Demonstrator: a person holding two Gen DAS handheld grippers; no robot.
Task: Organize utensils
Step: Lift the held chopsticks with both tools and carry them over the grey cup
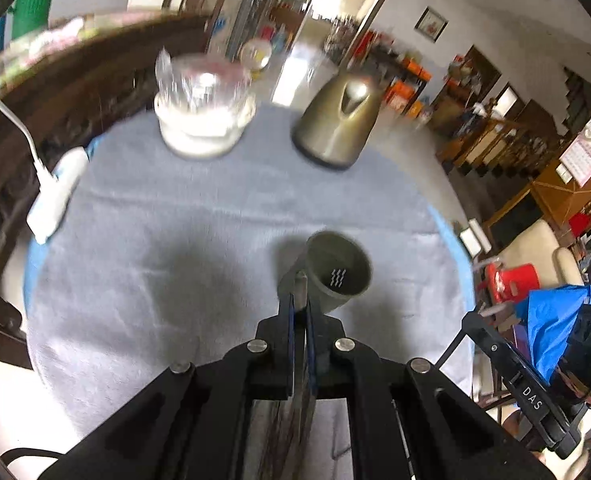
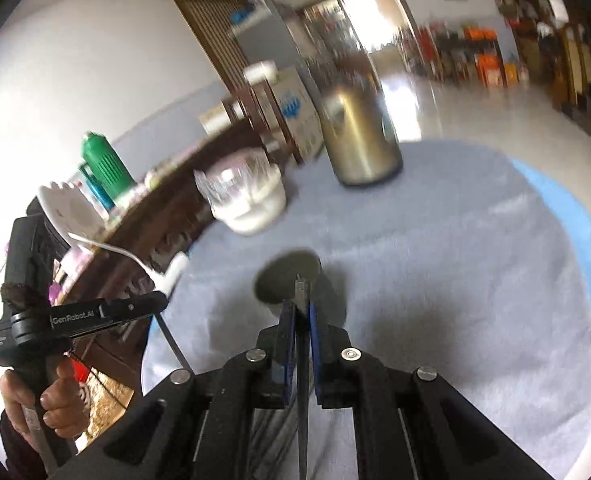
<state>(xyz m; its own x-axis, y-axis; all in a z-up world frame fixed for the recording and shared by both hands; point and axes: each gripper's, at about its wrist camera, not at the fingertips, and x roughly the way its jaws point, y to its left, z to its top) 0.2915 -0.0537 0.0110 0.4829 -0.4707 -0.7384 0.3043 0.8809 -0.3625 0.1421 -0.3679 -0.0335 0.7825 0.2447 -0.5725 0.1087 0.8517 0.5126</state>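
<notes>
Both tongs, left [image 1: 300,312] and right [image 2: 302,320], clamp thin metal utensils.

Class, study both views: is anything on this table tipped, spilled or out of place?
Nothing stands out. The grey cup and the kettle stand upright on the cloth, and no spill shows, though blur hides fine detail.

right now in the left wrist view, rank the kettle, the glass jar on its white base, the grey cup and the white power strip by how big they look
1. glass jar on its white base and kettle: look alike, unranked.
3. grey cup: nearer the camera, so unsure.
4. white power strip.
</notes>
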